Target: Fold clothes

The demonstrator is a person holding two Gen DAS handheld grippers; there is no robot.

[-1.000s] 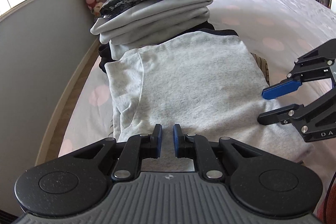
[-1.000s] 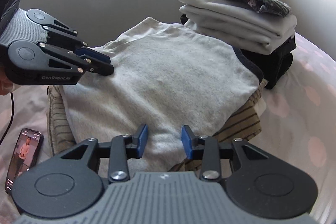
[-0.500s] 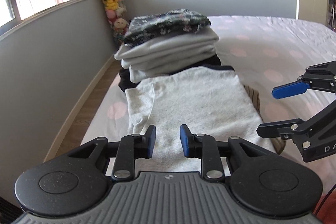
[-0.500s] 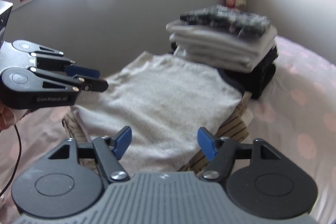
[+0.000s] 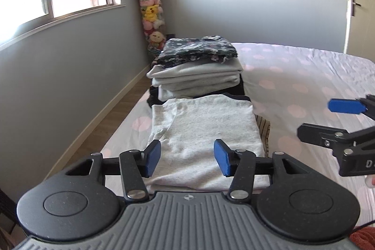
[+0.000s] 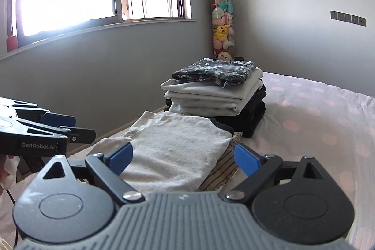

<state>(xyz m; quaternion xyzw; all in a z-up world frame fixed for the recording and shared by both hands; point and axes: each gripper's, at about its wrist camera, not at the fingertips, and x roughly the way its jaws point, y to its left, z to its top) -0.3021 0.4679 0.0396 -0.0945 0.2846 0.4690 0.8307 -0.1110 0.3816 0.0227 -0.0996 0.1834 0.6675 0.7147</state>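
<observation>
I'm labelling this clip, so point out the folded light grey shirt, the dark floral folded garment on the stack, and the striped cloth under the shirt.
Folded light grey shirt (image 5: pixel 206 128), left wrist view, middle of its top face.
Dark floral folded garment (image 6: pixel 214 70), right wrist view, centre of its top.
Striped cloth (image 6: pixel 222 170), right wrist view, exposed edge.

A light grey shirt (image 5: pixel 206 128) lies folded flat on the bed, right in front of the left hand-held gripper (image 5: pixel 187 157). It has a dark collar edge at its far end. Under it, a striped cloth (image 6: pixel 225 168) peeks out on the right side. Just past the shirt sits a neat pile of folded clothes (image 5: pixel 199 76): dark ones at the bottom, pale grey ones in the middle, and a dark flowery one (image 6: pixel 215 72) on top.
</observation>
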